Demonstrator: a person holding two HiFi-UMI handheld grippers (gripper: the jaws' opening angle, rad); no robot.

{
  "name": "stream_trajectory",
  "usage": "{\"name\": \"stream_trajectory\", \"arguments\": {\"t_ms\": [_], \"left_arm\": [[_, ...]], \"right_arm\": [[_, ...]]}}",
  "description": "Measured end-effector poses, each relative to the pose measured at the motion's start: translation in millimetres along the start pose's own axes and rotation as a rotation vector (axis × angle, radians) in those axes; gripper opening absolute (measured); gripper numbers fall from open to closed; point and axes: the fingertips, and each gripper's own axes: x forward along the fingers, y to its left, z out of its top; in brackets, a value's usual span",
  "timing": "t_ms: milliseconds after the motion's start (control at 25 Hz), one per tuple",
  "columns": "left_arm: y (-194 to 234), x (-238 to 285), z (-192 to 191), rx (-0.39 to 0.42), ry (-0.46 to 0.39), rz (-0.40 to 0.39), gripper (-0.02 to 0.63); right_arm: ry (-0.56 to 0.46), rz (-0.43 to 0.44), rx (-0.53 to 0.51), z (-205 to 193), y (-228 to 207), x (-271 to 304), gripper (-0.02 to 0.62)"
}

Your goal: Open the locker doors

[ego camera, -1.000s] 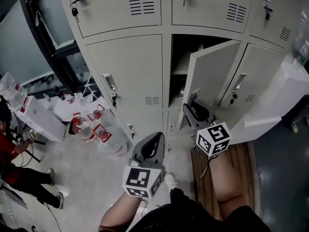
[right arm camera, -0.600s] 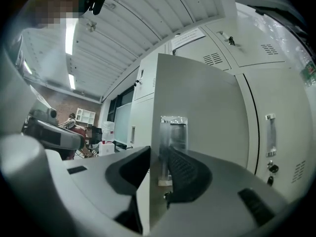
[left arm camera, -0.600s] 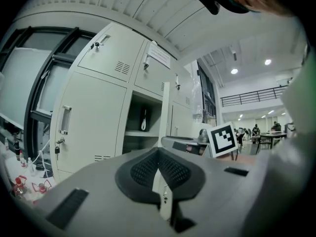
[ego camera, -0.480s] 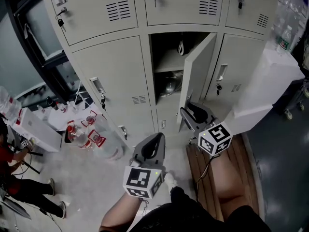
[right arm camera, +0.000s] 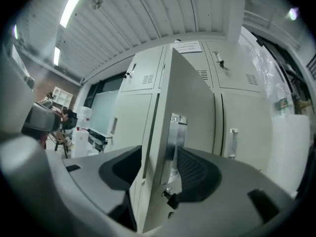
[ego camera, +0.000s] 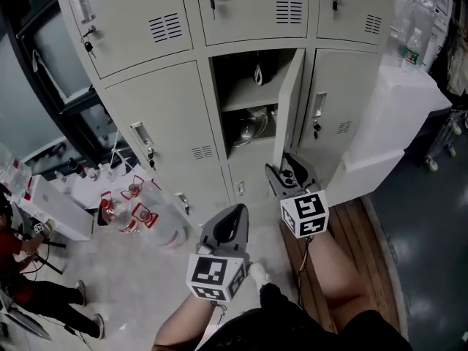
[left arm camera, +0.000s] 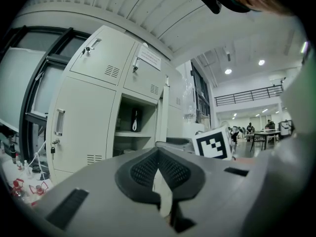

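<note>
the right gripper (ego camera: pixel 285 172) just spread its jaws around the open locker door (ego camera: pixel 289 101). the left gripper (ego camera: pixel 232 214) is pressed shut. next, i think, pull the handle (ego camera: pixel 316 112) just right of that door.

Lockers (ego camera: pixel 157 115) pale beige-grey, vent slots dark. Open locker door (ego camera: pixel 287 108) same beige, handle plate (right arm camera: pixel 175 137) silver. Open compartment (ego camera: pixel 245 75) dark inside. Left gripper (ego camera: pixel 232 218) and right gripper (ego camera: pixel 289 172) grey, textured pads (right arm camera: pixel 197 174) black. Marker cubes (ego camera: pixel 216 275) white with black squares. Bottles (ego camera: pixel 128 210) clear, red labels. Floor (ego camera: pixel 139 284) light grey. Wooden boards (ego camera: pixel 369 269) brown. Box (ego camera: pixel 398 115) white.
</note>
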Motion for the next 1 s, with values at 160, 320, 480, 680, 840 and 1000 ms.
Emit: {"name": "stream_trajectory", "arguments": {"t_ms": [160,320,480,680,840,1000], "left_arm": [[-3,-10,-1,0.007,0.004,0.004,0.0],[-1,-20,-3,0.006,0.006,0.013,0.002],[-6,-27,-6,0.005,0.009,0.0,0.0],[-14,-33,-5,0.013,0.008,-0.021,0.001],[-17,-39,-5,0.017,0.008,-0.03,0.0],[-19,-51,-5,0.022,0.009,-0.035,0.0]], "right_arm": [[0.056,-0.134,-0.058,-7,-11,-4,0.182],[0.07,-0.187,-0.029,-10,-20,-14,0.161],[0.089,-0.234,-0.01,-14,-29,-26,0.153],[0.108,-0.295,0.004,-18,-46,-43,0.136],[0.119,-0.326,0.012,-20,-57,-52,0.123],[0.135,-0.357,0.016,-24,-66,-62,0.11]]}}
